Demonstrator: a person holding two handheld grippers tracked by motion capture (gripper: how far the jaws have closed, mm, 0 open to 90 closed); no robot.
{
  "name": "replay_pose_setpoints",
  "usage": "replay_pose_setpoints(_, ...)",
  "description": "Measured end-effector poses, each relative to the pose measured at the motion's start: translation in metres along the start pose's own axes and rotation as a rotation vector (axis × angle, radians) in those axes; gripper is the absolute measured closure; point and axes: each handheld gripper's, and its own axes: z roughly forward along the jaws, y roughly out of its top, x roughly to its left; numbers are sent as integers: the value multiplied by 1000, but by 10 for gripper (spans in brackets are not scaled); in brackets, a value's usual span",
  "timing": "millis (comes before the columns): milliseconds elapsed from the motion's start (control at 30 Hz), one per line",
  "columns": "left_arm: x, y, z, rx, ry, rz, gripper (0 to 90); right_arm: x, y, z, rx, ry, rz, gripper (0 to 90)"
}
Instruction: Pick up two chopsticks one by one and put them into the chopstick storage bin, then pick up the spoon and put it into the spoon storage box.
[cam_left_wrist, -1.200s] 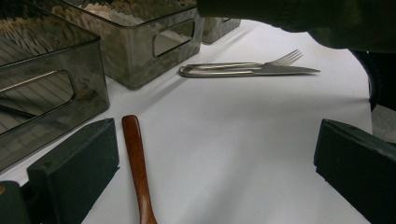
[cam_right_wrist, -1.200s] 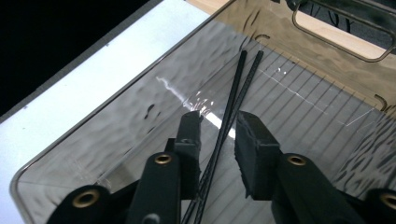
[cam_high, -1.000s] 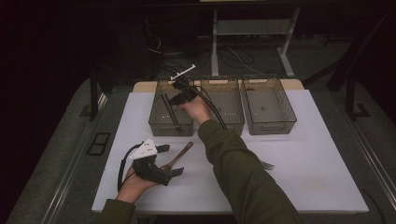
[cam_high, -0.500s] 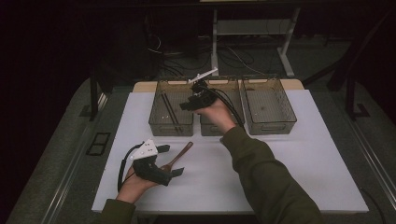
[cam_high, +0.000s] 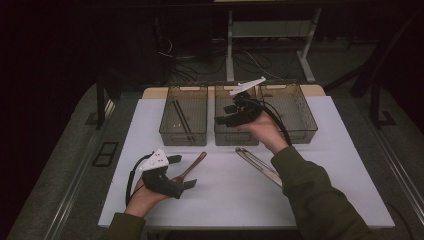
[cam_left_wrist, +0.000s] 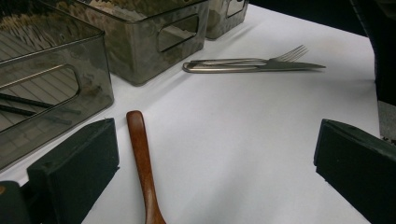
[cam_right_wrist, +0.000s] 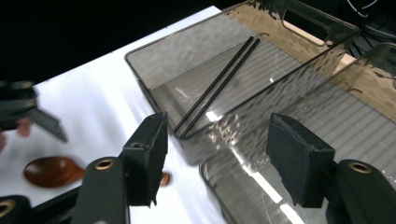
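**Wooden spoon between spread jaws, chopsticks in the left bin**

While the brown wooden spoon (cam_high: 189, 167) lies flat on the white table (cam_high: 220, 200), its smooth rounded handle sits between the wide-spread jaws of the left gripper (cam_high: 181, 172), touching neither pad. This hand rests low near the front edge. Two thin black chopsticks (cam_right_wrist: 217, 86) lie side by side in the left smoky, ribbed plastic bin (cam_high: 183, 116). The right gripper (cam_high: 226, 115), held raised over the middle bin (cam_high: 227, 136), has just been opening its jaws; nothing is between them. Metal tongs (cam_left_wrist: 224, 66) and a fork (cam_left_wrist: 292, 52) lie just beside each other nearby.
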Motion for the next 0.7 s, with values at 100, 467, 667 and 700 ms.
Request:
replay_pose_setpoints(100, 1, 0, 0, 4, 3, 4, 0, -1, -7, -17, -21, 2, -7, 368)
replay_pose_setpoints(467, 2, 1, 1, -3, 4, -1, 0, -5, -44, -64, -46, 3, -3, 330)
replay_pose_setpoints(667, 0, 2, 2, 2, 9, 9, 0, -7, -70, -83, -75, -1, 11, 287)
replay_pose_setpoints(700, -1, 2, 2, 5, 8, 8, 0, -7, -75, -86, -82, 6, 14, 283)
